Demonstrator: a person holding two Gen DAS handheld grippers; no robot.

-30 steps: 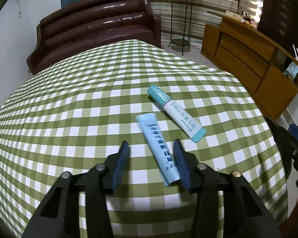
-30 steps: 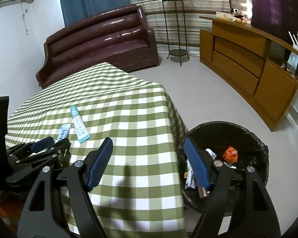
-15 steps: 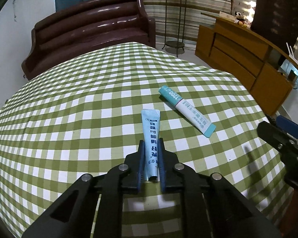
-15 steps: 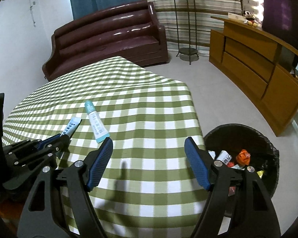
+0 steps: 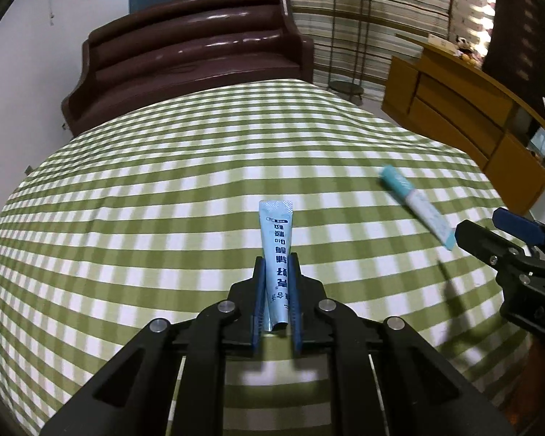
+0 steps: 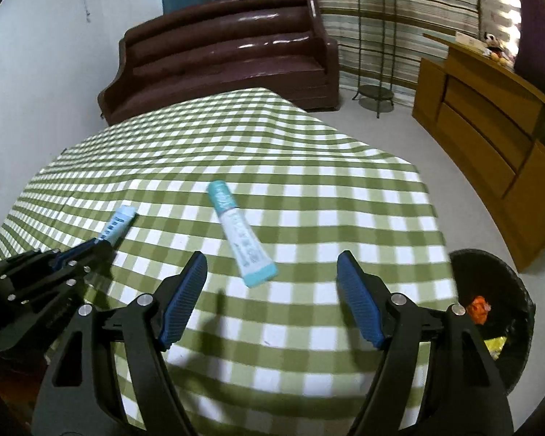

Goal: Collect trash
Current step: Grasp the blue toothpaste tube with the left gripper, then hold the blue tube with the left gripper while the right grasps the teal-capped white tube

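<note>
Between the left gripper's [image 5: 277, 276] clamped pads, the blue tube [image 5: 278, 250] pointed straight ahead; right gripper [image 6: 272, 283] gaped empty.

Two tubes [image 6: 241, 234] [image 5: 277, 250] lie on the table [image 6: 309, 189], the bin [image 6: 505, 312] beside its right edge.

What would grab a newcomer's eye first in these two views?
The left gripper, shut on a pale blue tube over the green checked tablecloth. Next, the teal-and-white tube lying ahead of the open right gripper, and the black trash bin beside the table's right edge.
</note>
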